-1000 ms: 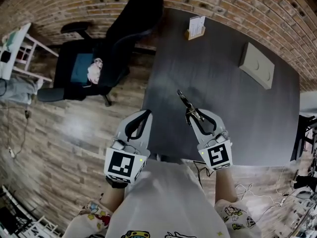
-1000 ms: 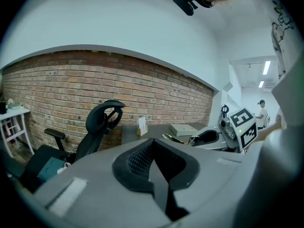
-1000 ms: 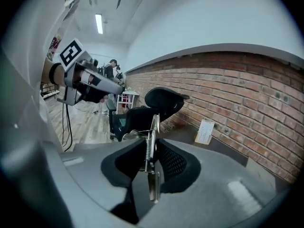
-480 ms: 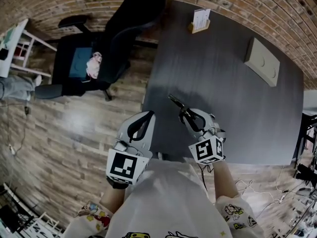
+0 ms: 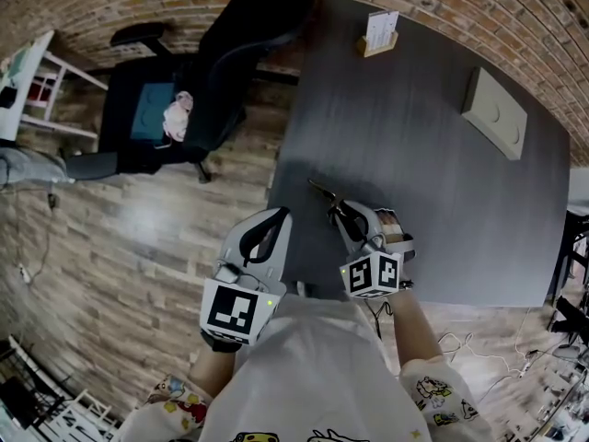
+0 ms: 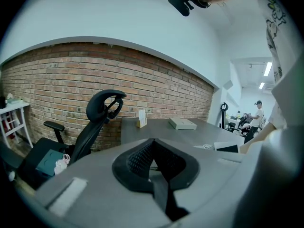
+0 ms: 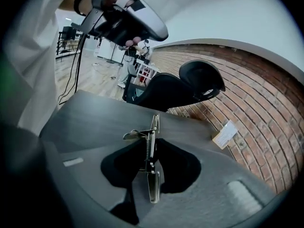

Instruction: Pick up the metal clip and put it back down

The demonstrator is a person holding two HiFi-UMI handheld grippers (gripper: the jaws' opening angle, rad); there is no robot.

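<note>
A dark grey wood-grain counter stood against a red brick wall. Near its far edge sat a small wooden holder with an upright white card. Well apart from it, toward the right, lay a flat pale rectangular box. Beside the counter's left edge a black high-backed office chair stood on the brown plank floor. A teal pad and a crumpled pale cloth lay on its seat. A white shelf unit stood at far left, and loose cables trailed on the floor at lower right.
</note>
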